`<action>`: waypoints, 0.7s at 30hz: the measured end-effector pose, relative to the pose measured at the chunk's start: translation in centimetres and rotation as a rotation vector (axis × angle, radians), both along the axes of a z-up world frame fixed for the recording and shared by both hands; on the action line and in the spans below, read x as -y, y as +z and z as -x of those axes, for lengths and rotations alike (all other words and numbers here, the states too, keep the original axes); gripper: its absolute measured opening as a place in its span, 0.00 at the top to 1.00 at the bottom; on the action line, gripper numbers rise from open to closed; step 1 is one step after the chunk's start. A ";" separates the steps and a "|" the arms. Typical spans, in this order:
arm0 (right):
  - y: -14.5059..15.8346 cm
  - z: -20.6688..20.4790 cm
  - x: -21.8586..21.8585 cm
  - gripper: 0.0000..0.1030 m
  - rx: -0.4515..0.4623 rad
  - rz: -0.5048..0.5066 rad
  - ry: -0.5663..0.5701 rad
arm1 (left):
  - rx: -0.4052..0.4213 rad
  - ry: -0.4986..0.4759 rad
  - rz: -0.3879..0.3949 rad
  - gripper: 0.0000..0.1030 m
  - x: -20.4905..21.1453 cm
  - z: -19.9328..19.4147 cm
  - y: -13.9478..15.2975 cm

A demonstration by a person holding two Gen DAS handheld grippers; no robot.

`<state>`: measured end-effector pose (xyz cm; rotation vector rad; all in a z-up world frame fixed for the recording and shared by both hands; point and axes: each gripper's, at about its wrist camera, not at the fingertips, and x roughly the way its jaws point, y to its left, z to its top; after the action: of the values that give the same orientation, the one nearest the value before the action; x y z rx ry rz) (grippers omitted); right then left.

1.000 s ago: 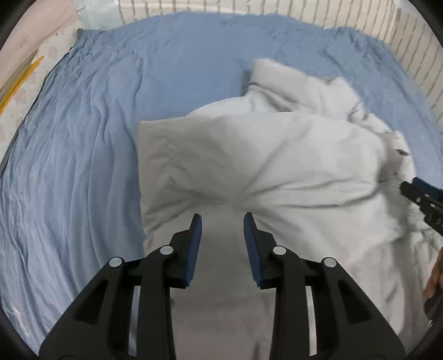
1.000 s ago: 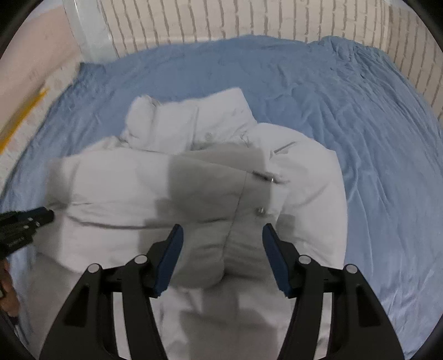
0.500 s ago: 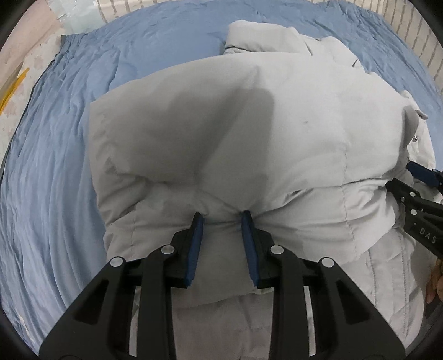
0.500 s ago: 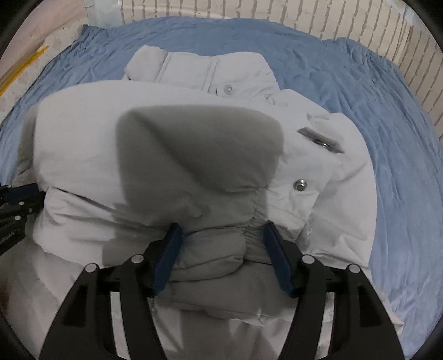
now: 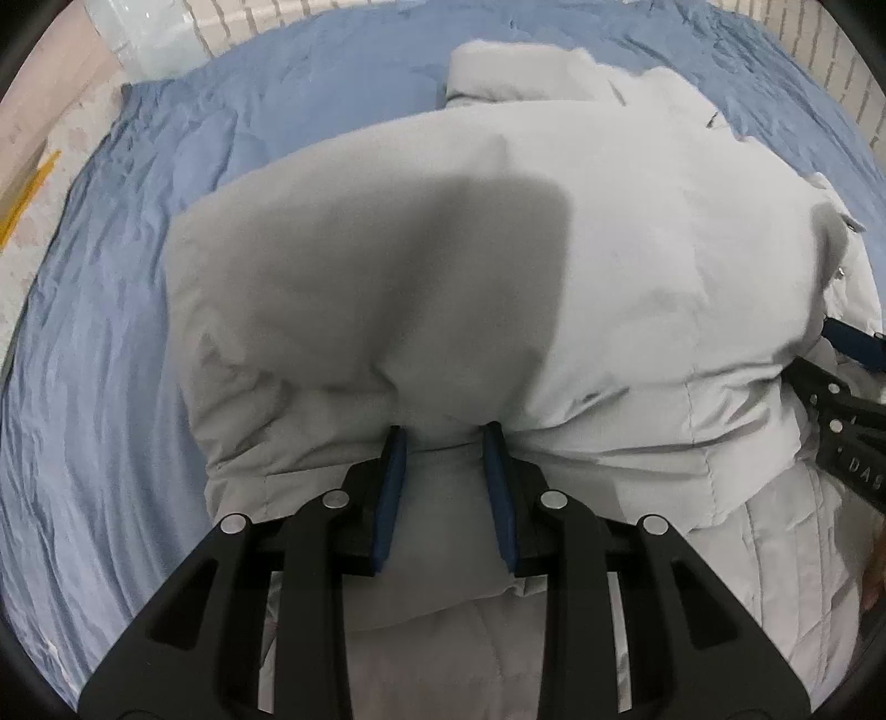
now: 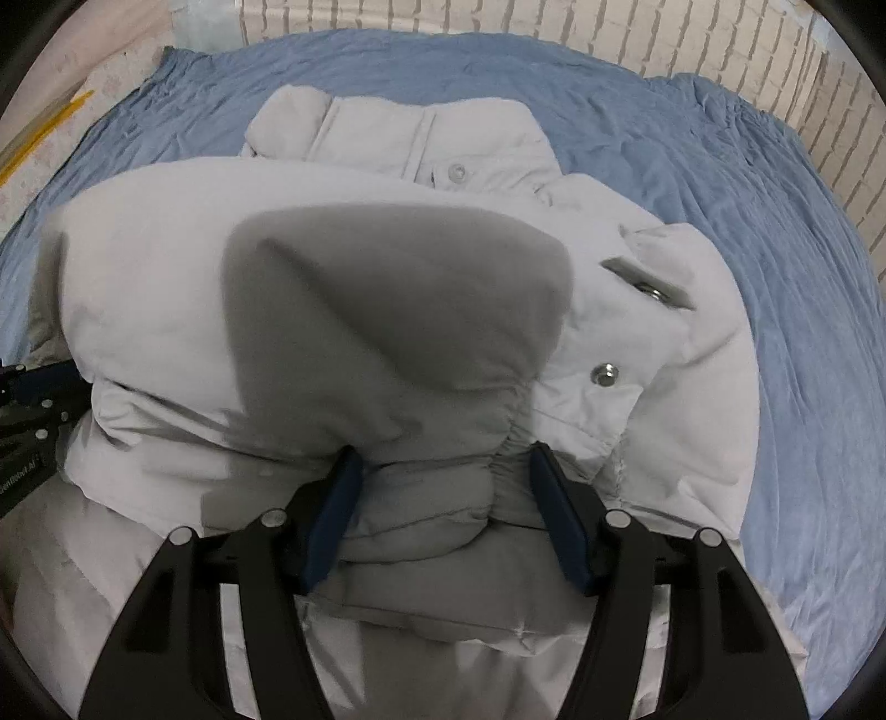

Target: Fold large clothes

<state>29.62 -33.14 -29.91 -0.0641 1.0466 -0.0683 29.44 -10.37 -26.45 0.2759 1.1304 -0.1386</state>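
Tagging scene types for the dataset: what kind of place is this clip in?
Probably a bedroom: the pale padded jacket is being folded on a blue sheet spread like a bed cover, with a brick-patterned wall right behind it. The left gripper and right gripper both pinch the jacket's edge.

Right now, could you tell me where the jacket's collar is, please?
In the right wrist view the collar lies at the top centre, flat on the blue sheet, just beyond the folded-over jacket.
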 end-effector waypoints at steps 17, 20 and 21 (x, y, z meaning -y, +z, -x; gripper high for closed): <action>3.6 11.9 2.5 0.20 0.146 -0.045 -0.038 | 0.138 -0.011 0.033 0.39 -2.8 13.5 3.9; 3.8 14.5 3.3 0.20 0.146 -0.061 -0.058 | 0.135 0.005 0.039 0.39 -4.5 15.5 3.3; 3.9 15.5 3.5 0.20 0.150 -0.061 -0.067 | 0.134 0.013 0.052 0.39 -5.0 16.4 3.4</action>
<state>14.11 -36.64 -26.01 0.0309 0.8998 -0.1003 13.03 -5.33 -23.07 0.2283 0.9939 -0.1352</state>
